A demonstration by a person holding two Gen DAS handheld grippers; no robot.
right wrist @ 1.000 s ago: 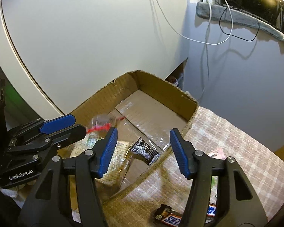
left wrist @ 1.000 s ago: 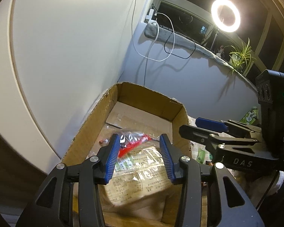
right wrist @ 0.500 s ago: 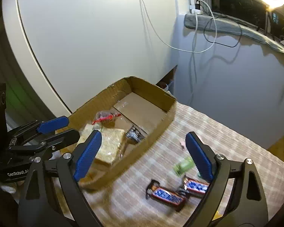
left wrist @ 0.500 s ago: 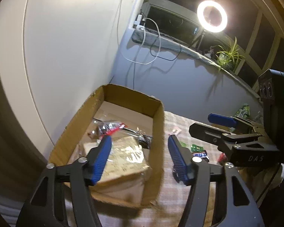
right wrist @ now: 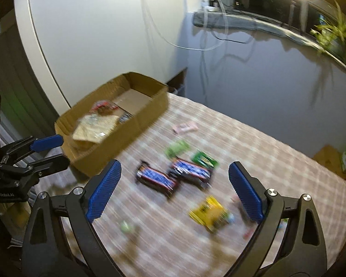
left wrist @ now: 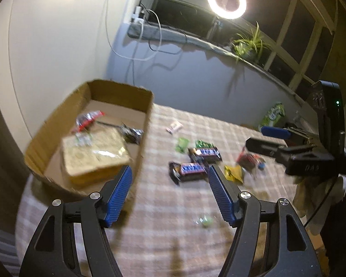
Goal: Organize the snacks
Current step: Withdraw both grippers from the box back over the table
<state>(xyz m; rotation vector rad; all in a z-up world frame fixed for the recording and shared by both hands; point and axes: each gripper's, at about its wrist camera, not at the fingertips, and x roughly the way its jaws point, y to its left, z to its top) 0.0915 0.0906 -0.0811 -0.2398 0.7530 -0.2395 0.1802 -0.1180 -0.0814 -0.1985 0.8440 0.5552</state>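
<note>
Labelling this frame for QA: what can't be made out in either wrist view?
- Wrapper print on the two dark bars: motion blur, both views.
- Small green item: blurred, too small to identify.
- Red packet, left view: partly behind the right tongs.
- Box contents, right view: near wall hides part.

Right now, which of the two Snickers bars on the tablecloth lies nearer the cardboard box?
The lower-left Snickers bar, lying closer to the cardboard box. The other Snickers bar sits beyond it, beside the dark green packet.
</note>
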